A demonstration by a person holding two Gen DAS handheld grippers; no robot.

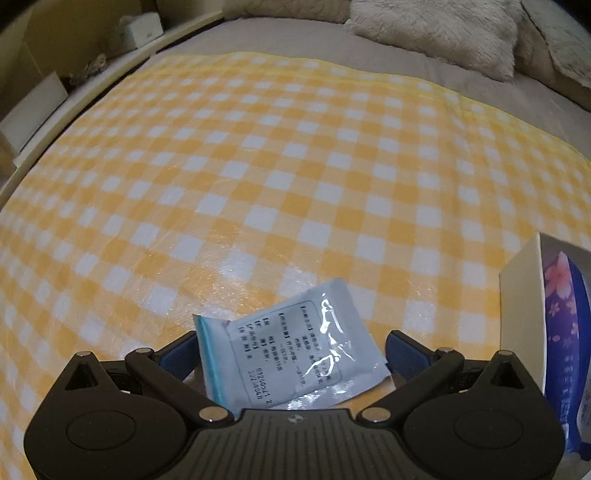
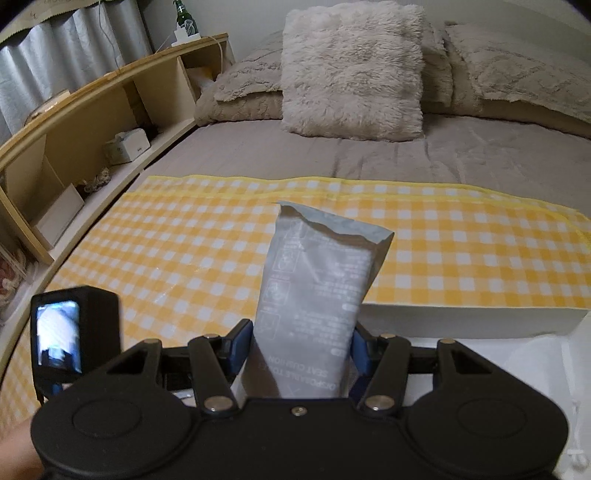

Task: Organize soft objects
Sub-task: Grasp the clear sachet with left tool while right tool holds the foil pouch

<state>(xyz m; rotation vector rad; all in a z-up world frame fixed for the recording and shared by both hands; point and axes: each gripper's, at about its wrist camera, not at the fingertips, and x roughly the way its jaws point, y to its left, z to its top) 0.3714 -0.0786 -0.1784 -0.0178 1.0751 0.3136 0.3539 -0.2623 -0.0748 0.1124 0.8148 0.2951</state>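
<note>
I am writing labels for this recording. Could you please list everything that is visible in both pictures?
flat packet: 1, grey with a teal edge, between the left gripper's open jaws.
tall packet: 1, grey, upright, clamped in the right gripper.
checked cloth: 1, yellow and white, spread on the bed.
bed sheet: 1, grey-brown.
fluffy cushion: 1, cream, at the head of the bed.
pillows: several, beige, behind the cushion.
shelf unit: 1, wooden, beside the bed.
bottle: 1, green, on the shelf unit.
box: 1, white with purple flowers, at right.
left gripper: 1, black, blue pads.
right gripper: 1, black, blue pads.
</note>
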